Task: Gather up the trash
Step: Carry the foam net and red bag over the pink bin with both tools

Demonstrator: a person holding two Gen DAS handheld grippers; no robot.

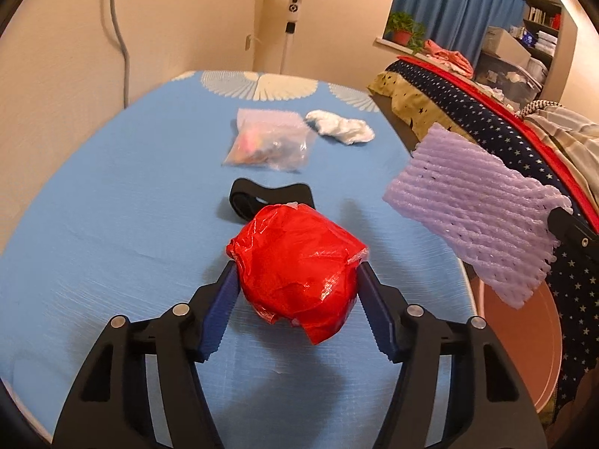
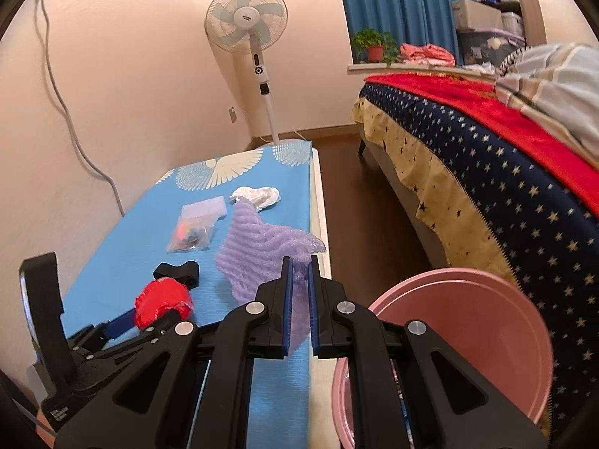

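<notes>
My left gripper [image 1: 297, 273] is shut on a crumpled red plastic wrapper [image 1: 297, 267] just above the blue tablecloth [image 1: 112, 205]; the wrapper also shows in the right wrist view [image 2: 163, 303]. My right gripper [image 2: 299, 262] is shut on a purple foam net [image 2: 262, 254] and holds it in the air near the table's right edge; the net also shows in the left wrist view [image 1: 475, 205]. On the table lie a black strap [image 1: 262, 196], a clear bag of small items [image 1: 269, 142] and a white crumpled tissue [image 1: 340, 127].
A pink basin [image 2: 468, 321] stands on the floor right of the table, below my right gripper. A bed with a starred cover [image 2: 486, 157] is further right. A standing fan [image 2: 247, 26] is behind the table, by the wall.
</notes>
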